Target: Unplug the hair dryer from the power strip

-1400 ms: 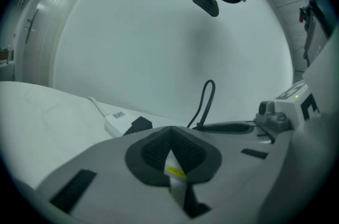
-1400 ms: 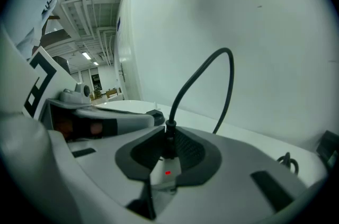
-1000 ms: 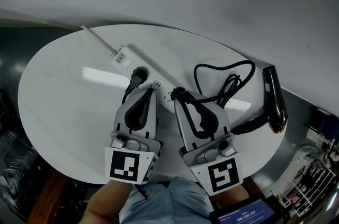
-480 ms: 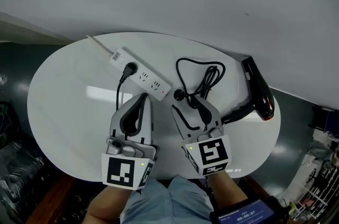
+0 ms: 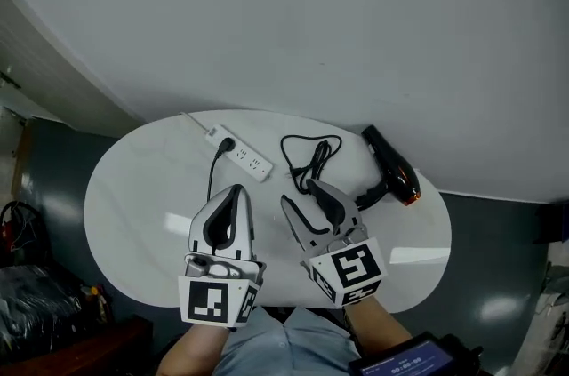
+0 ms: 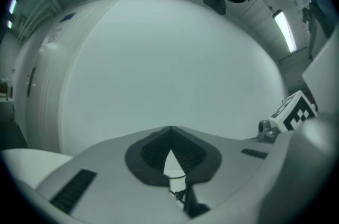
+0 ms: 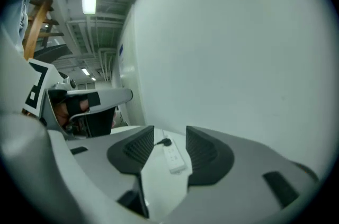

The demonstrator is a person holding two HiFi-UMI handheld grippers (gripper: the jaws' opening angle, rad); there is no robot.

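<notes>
One white power strip (image 5: 243,156) is framed beyond the right gripper's (image 5: 300,193) empty, closing jaws; one black hair dryer (image 5: 389,168) is laid right of them. The left gripper's (image 5: 235,188) jaws are pressed together.

White oval table (image 5: 133,205) carries a power strip (image 5: 244,156); to its right lie a coiled black cord (image 5: 308,154) and a hair dryer (image 5: 392,173).
</notes>
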